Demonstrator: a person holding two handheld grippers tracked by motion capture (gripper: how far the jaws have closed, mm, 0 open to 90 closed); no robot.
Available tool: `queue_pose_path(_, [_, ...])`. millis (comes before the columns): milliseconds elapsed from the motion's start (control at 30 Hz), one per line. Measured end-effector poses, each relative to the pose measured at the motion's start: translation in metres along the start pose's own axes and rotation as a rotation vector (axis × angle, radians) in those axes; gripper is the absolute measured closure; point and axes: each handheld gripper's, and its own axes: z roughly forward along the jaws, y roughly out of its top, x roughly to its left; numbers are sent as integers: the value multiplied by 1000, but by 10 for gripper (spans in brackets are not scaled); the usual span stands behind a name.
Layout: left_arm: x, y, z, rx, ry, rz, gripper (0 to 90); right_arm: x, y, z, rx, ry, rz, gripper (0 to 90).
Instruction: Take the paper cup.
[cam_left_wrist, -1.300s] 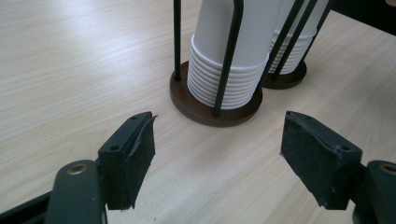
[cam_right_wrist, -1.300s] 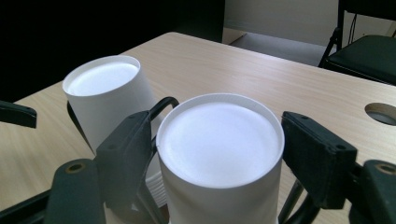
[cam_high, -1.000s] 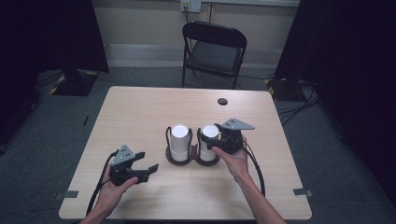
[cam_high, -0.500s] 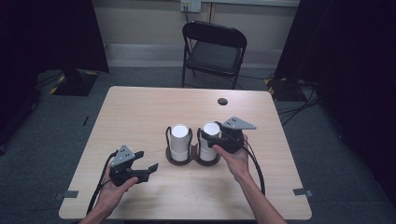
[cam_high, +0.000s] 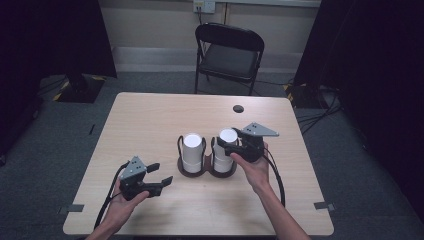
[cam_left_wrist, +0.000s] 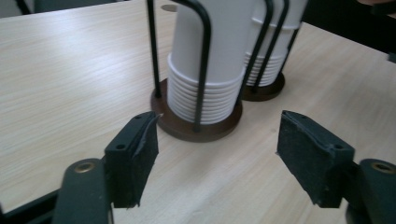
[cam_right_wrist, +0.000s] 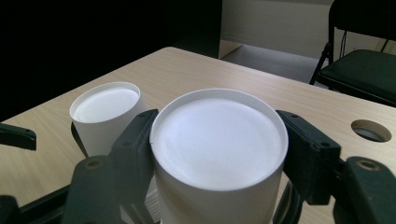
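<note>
Clamped on the top cup (cam_right_wrist: 218, 140) with the right gripper (cam_high: 231, 146) — likely to lift it off its stack — left gripper (cam_high: 161, 173) spread, empty, waiting.

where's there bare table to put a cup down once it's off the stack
The far half of the table is bare between the two cup stacks and the round hole. The near edge between the two forearms is bare too. It is crowded at the middle: left cup stack, right cup stack with the right gripper shut on it, left gripper beside.

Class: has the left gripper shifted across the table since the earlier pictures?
No. The left gripper sits in the same spot short of the cup holder.
</note>
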Motion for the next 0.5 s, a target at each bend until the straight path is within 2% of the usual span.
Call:
queue_pose_path(67, [0, 0, 1, 6, -30, -6, 324, -1, 1, -1, -12, 5, 6, 337])
queue_pose_path(233, [1, 1, -1, 12, -50, 4, 339, -2, 7, -4, -29, 14, 17, 338])
queue_pose_path(300, [3, 0, -2, 14, -78, -7, 330, -2, 9, -5, -28, 18, 27, 338])
queue_pose_path(400, [4, -2, -3, 6, -105, 5, 312, -1, 11, -5, -22, 26, 30, 339])
queue_pose_path(500, [3, -1, -3, -1, -113, 11, 292, 0, 13, -5, -25, 34, 33, 339])
